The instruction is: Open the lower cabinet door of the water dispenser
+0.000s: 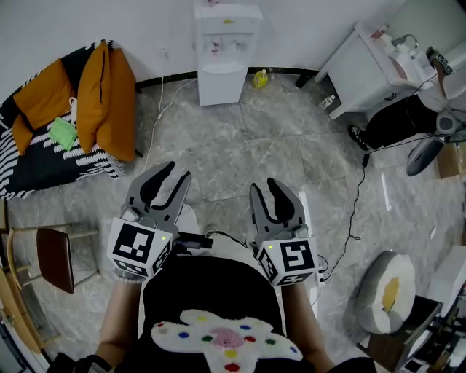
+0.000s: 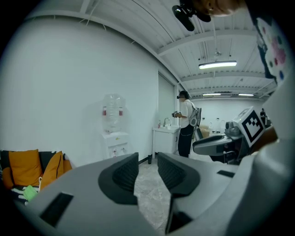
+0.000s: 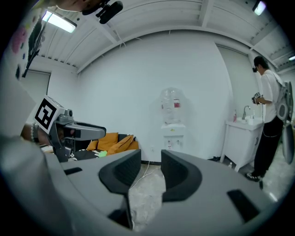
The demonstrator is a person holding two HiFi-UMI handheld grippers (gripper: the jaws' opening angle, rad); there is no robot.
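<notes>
— White water dispenser (image 1: 222, 44) stands against the far wall (image 1: 109, 22), well apart from me, its lower cabinet door (image 1: 220, 87) looking shut.
— And your jaws?
— I see the left gripper (image 1: 178, 172) spread, only floor (image 1: 240, 146) between its pads. The right gripper (image 1: 265, 186) is the same, pinching nothing.

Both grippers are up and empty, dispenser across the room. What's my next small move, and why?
Probably step forward toward the water dispenser. It stands at the far wall, with floor between it and the left gripper and right gripper. Both are open and hold nothing, and the lower cabinet door looks shut and well out of reach.
</notes>
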